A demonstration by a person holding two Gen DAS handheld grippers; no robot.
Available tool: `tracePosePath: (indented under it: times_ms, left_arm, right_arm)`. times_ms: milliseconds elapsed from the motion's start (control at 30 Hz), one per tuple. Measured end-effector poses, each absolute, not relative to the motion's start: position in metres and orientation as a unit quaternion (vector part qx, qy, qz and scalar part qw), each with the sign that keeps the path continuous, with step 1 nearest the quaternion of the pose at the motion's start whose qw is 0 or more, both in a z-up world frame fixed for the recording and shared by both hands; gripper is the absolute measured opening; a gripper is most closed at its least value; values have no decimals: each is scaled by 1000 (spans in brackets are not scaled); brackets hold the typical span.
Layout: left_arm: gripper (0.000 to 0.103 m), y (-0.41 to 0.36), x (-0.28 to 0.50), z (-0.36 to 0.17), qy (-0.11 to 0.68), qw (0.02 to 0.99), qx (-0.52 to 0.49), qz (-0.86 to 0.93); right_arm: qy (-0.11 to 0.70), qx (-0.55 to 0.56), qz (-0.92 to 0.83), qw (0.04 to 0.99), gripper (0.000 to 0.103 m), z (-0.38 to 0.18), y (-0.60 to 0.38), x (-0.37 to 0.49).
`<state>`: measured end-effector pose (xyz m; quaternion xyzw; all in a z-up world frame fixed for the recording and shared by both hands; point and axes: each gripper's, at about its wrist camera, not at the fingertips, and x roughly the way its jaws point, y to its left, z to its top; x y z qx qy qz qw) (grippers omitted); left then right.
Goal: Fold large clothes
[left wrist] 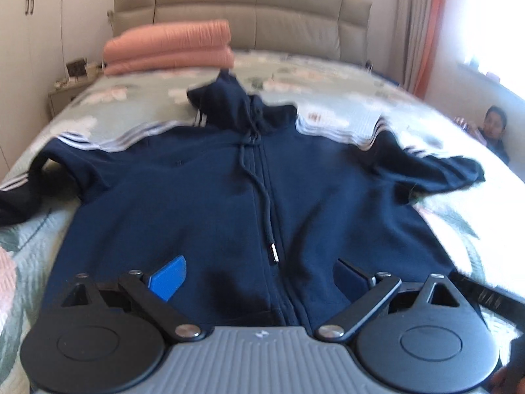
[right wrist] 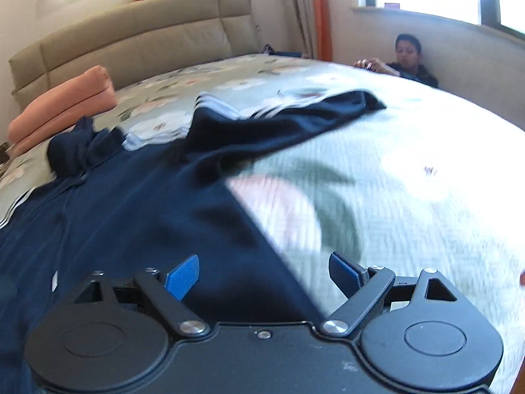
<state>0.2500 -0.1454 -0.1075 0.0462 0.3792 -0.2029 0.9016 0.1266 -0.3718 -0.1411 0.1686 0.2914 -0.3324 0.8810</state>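
A navy blue zip-up hoodie with white shoulder stripes [left wrist: 210,190] lies front-up and spread flat on a bed covered by a pale green floral quilt [left wrist: 328,85], hood toward the padded beige headboard [left wrist: 249,16]. The hoodie's hem, nearest the viewer, is hidden under both tools, and motion blur smears its edges and stripes.

The left gripper [left wrist: 259,277] hangs over the hoodie's lower middle, across the zip, its blue-padded fingers spread wide and holding nothing. The right gripper [right wrist: 262,274] sits over the hoodie's lower right edge, where fabric meets quilt, also wide open and empty; whether either touches the cloth cannot be told.

The left wrist view alone shows the whole garment, including its white-tipped drawstring [left wrist: 265,216] and the left sleeve, cut off at the frame edge. The right wrist view shows the right sleeve [right wrist: 295,121] flung outward more clearly.

A folded pink blanket [left wrist: 170,47] rests beyond the hood, by the headboard. Another person [right wrist: 407,59] sits past the hoodie's right side, half hidden behind the bed.
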Motion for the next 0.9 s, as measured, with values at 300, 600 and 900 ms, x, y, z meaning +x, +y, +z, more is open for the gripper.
tracePosePath:
  times_ms: [300,600,900]
  left_arm:
    - [98,-201,286,-82,449,868,73,-199]
    - [98,-290,316,-69,473,860,61,-182]
    - [98,-328,349,-87,491,850,82,-172]
  right_arm:
    - [231,282,-386,847,102,-129,-522,150]
    - [109,431,-529,723,95,-167,-702,197]
    - [126,474,-473,732,76,-194,-799,275]
